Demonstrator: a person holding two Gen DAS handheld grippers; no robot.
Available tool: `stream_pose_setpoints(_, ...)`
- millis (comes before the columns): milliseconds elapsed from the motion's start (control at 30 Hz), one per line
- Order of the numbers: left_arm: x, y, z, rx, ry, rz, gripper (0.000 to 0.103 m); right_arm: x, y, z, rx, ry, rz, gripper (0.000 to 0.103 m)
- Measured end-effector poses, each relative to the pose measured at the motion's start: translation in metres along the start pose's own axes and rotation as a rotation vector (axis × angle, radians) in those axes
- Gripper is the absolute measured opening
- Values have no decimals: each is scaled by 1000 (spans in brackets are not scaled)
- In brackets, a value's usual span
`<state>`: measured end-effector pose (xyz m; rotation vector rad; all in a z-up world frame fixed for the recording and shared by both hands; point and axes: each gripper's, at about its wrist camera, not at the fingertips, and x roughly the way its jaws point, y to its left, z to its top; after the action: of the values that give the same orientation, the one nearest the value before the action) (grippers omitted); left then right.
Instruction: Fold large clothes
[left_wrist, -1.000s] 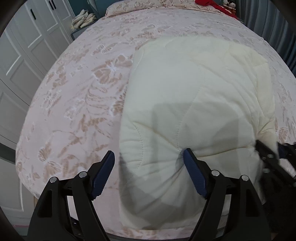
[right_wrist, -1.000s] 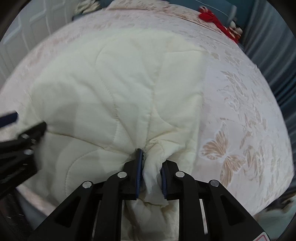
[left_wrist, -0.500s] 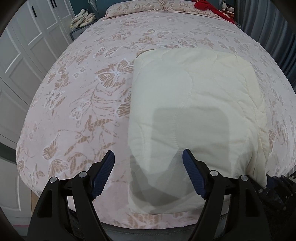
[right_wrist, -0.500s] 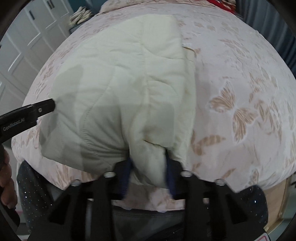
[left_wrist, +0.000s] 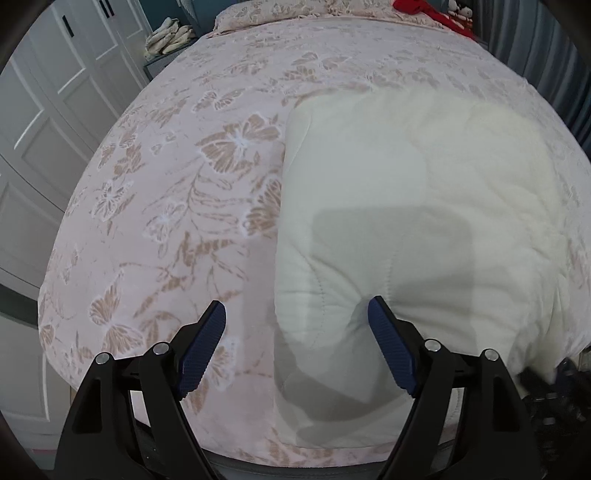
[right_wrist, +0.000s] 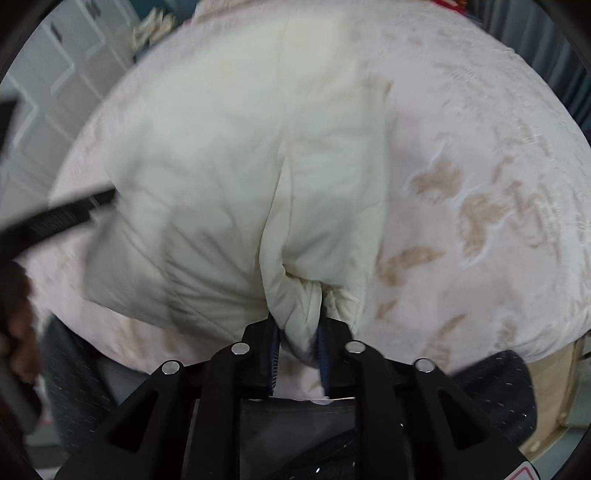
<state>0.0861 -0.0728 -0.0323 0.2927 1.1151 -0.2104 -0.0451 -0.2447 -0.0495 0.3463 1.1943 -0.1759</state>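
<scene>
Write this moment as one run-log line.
left gripper: open, empty | right gripper: shut on cream quilt corner, just loosened | bed: quilt folded

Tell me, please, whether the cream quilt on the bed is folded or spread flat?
Folded: the cream quilt lies doubled with a rounded left edge, and the right gripper pinches a bunched corner.

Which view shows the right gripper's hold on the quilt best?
Right wrist. There the right gripper has a bunched corner of the quilt pinched between its blue pads, jaws just eased wider, fabric still between them. The left wrist view shows the quilt flat on the bed and only a dark blur of that gripper at its lower right edge.
</scene>
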Motion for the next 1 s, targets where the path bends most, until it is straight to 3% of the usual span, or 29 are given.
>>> stream_pose_setpoints(133,-6,7,19,-39,-16,-35,78,-21,-1,21,6,-69,-38,44)
stream_pose_setpoints(333,8,2,36,-29,-14,-22,86,27,-8,39,39,14,-13,44)
stream_pose_setpoints(400,14,-1,37,-24,-4,-26,87,36,-10,36,45,23,-15,38)
stream_pose_setpoints(567,20,-8,38,-14,7,-31,87,25,-19,30,84,78,30,34)
stream_pose_setpoints(667,21,-8,38,-10,5,-24,87,-13,-23,37,106,12,67,41)
stream_pose_setpoints(767,24,-7,41,-24,11,-29,89,-30,-21,54,87,-59,38,56)
stream_pose_setpoints(867,25,-7,42,-30,14,-30,90,-4,-18,65,49,-7,-19,57)
stream_pose_setpoints(1000,25,-7,43,-26,16,-28,90,30,-16,66,64,46,25,56)
